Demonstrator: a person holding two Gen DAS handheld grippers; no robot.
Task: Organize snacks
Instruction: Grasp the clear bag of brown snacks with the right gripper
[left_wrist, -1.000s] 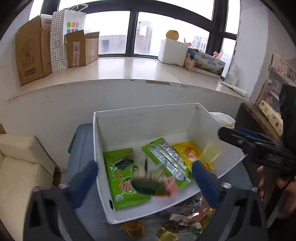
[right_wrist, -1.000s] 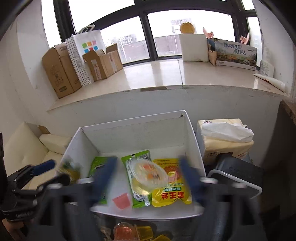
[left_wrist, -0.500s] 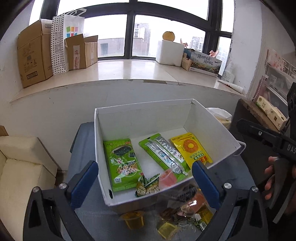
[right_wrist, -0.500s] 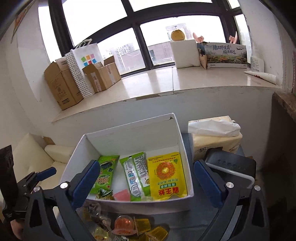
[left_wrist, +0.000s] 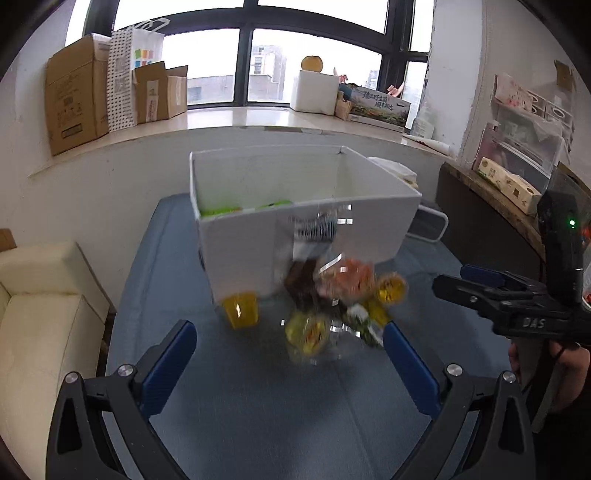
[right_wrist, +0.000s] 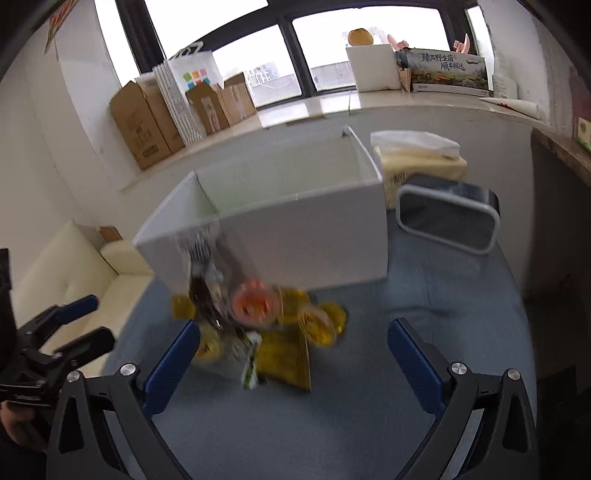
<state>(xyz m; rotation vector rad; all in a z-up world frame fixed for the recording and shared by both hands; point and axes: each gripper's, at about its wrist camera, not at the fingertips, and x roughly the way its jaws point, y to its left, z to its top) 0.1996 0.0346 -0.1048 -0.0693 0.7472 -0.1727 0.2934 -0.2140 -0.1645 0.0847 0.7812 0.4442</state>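
A white box (left_wrist: 295, 236) stands on the blue-grey table (left_wrist: 258, 406); only the tops of green packets (left_wrist: 221, 211) show over its near rim. A pile of loose snacks (left_wrist: 332, 302), jelly cups and packets partly in clear wrap, lies against the box's front wall, and a yellow jelly cup (left_wrist: 242, 314) sits apart at its left corner. My left gripper (left_wrist: 290, 354) is open just short of the pile, holding nothing. My right gripper (right_wrist: 291, 347) is open too, its left finger beside the snacks (right_wrist: 258, 325). Each gripper shows in the other's view: right gripper (left_wrist: 448, 280), left gripper (right_wrist: 101, 318).
A tissue pack (right_wrist: 417, 162) and a black tray with a white rim (right_wrist: 447, 218) stand right of the box. A cream sofa (left_wrist: 37, 295) lies left of the table. Cardboard boxes (left_wrist: 74, 99) line the windowsill behind. A dark shelf (left_wrist: 498, 206) is at the right.
Both grippers have dropped from above the box and pulled back to table height in front of it. The box's inside is now mostly hidden, and the loose snack pile fills the middle.
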